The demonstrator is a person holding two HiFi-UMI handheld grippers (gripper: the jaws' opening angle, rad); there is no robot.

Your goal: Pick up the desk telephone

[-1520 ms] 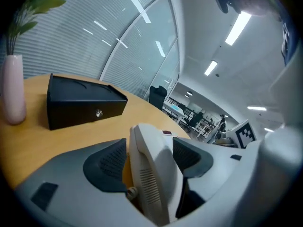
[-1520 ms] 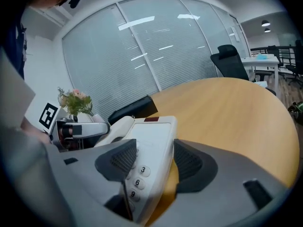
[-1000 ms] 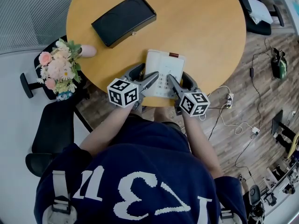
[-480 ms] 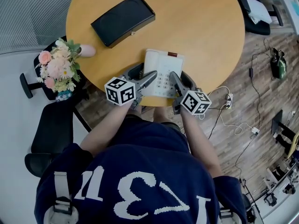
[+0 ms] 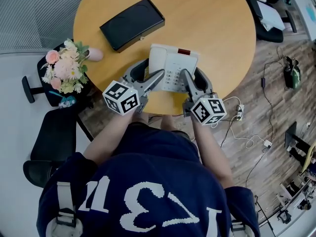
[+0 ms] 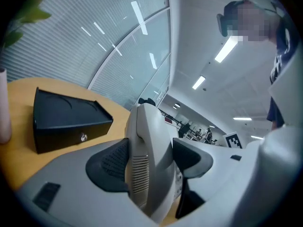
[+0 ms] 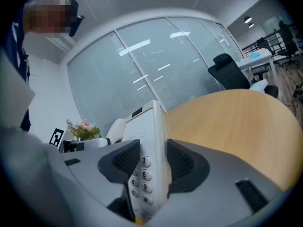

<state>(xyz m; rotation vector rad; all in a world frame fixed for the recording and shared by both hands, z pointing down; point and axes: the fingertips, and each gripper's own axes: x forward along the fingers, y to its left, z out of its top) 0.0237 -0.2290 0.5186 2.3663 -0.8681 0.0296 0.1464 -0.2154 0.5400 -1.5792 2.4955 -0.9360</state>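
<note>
The white desk telephone (image 5: 173,68) hangs tilted above the near edge of the round wooden table (image 5: 217,23), held from both sides. My left gripper (image 5: 150,69) clamps the handset side; in the left gripper view the handset edge (image 6: 147,155) fills the gap and both pads press on it while the jaws are still closing. My right gripper (image 5: 193,75) grips the keypad side. In the right gripper view the numbered keys (image 7: 144,174) sit between the closing pads, which touch the phone's body.
A black box (image 5: 132,23) lies on the table's far left, also seen in the left gripper view (image 6: 66,119). A bouquet of flowers (image 5: 64,70) stands at the left rim. A black office chair (image 5: 54,132) is below left; cables (image 5: 247,127) trail over the wooden floor at right.
Both grippers have risen with the telephone between them. The phone has come up off the table and tilted, and now looks larger and farther up the head view.
</note>
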